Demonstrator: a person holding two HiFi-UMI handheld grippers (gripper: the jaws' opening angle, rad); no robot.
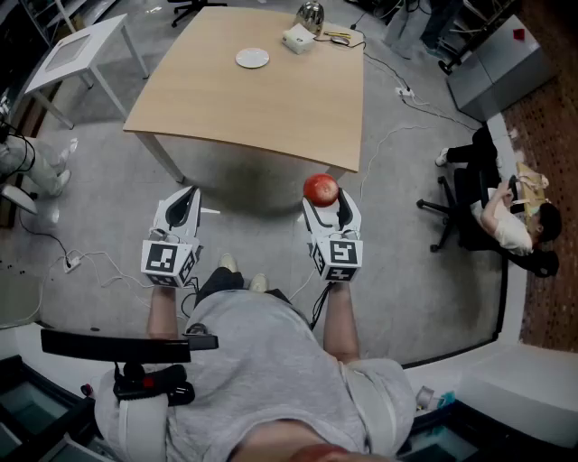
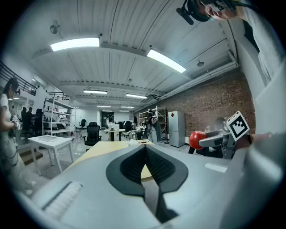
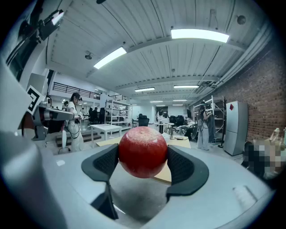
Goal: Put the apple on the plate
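Currently the carry is in hand: the apple [image 1: 321, 189] is clamped in the right gripper [image 1: 323, 202], in the air short of the bench's [image 1: 244, 108] near edge. The left gripper [image 1: 183, 206] is closed on nothing. Next, a long reach to the plate [image 1: 252, 58] near the far edge is needed; a white box [image 1: 298, 38] lies just beside it.

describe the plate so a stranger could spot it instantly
Find the big light wooden table in front of the person. Near its far edge lies the plate: small, round, white and flat, left of a boxy white object and a shiny metal object.
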